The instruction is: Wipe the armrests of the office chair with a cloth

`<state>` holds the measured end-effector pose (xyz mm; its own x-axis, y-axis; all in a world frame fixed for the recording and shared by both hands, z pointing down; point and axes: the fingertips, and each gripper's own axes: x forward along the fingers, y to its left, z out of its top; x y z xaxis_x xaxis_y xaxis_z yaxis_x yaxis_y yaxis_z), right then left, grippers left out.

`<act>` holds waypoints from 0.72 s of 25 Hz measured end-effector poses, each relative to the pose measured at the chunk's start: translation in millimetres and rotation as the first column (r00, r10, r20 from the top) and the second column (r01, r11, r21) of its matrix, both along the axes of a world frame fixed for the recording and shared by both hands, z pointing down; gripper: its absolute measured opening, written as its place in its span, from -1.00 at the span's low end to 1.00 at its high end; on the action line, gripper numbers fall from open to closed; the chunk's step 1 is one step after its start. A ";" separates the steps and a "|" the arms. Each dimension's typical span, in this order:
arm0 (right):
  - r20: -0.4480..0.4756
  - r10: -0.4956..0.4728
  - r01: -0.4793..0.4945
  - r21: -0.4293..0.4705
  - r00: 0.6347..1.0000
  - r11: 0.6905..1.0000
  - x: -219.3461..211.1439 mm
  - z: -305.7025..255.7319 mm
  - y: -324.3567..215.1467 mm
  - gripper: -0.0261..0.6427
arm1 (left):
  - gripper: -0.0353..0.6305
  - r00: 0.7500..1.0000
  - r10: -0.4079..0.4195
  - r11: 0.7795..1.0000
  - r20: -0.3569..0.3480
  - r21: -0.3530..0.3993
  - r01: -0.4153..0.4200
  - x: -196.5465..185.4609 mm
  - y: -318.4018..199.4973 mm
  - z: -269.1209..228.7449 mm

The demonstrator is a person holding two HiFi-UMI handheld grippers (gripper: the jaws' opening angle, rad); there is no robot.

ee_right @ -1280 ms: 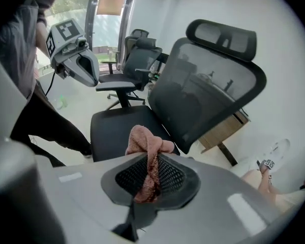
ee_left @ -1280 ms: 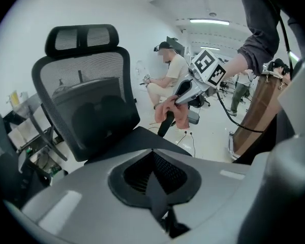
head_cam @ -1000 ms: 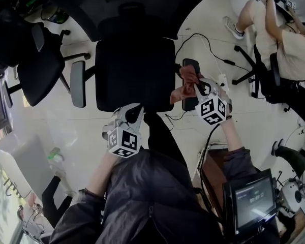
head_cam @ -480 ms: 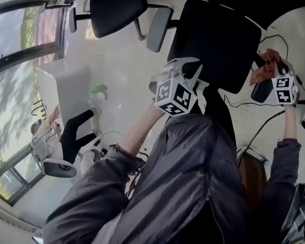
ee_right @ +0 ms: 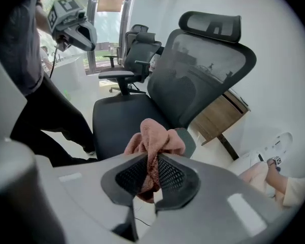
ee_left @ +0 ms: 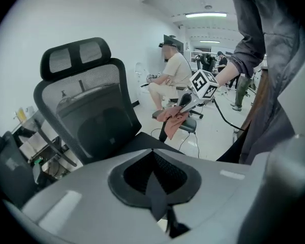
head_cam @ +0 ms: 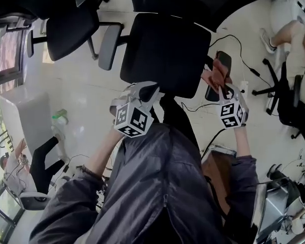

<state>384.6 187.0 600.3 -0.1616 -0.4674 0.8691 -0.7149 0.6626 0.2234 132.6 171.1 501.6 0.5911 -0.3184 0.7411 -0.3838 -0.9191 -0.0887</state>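
Over the dark armrest (head_cam: 224, 60) on the right gripper's side of the office chair (head_cam: 162, 50), the right gripper (ee_right: 153, 164) pinches a pinkish-brown cloth (ee_right: 155, 136) between its pads. The bunched folds bulge out past the tips and hang at the pad's near end, apparently touching it. The left gripper (ee_left: 155, 187) hovers near the seat's front edge with its jaws pressed together on nothing. The cloth looks soft, light and limp. It should drape and drag over the pad without slipping, and a pinch through its bunched middle leaves loose folds free to wipe. The grey armrest (head_cam: 109, 46) on the other side is well apart from it. No brand, label or writing can be read on chair or cloth.
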 end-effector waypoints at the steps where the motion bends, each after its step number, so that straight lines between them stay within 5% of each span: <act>1: 0.002 -0.002 0.002 -0.010 1.000 1.000 -2.1 -0.7 9.6 -0.80 | -0.84 1.000 0.017 1.000 -0.009 -0.001 -0.017 8.9 1.6 1.7; 10: 0.047 -0.056 0.060 -0.096 0.997 0.994 -16.1 -4.8 72.3 -0.80 | -0.84 0.993 0.109 0.994 -0.055 -0.025 -0.111 57.3 19.1 5.8; 18: -0.015 -0.055 0.055 -0.031 0.998 0.998 18.2 4.4 -21.6 -0.80 | -0.84 0.996 0.085 0.996 -0.032 -0.033 -0.086 48.8 12.9 7.5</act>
